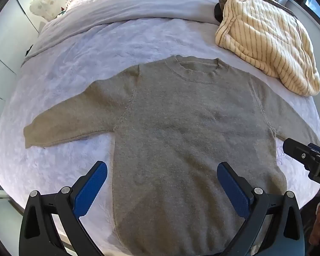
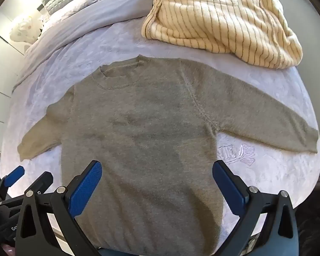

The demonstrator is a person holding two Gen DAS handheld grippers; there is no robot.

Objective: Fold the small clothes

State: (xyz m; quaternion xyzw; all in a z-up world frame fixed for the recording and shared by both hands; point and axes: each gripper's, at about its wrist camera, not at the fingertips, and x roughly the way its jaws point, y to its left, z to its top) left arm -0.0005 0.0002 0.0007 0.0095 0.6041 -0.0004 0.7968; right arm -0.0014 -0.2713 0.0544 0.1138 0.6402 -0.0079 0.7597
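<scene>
Sweater (image 1: 181, 115) flat on bed (image 1: 79, 49), neck away, hem nearest both grippers. Left gripper (image 1: 162, 171) and right gripper (image 2: 156, 170) hover above the hem, jaws open, empty; sleeves extend sideways.

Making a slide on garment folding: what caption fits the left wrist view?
Open left gripper above flat grey-green knit sweater on lavender bedspread, striped cream blanket beyond.
</scene>
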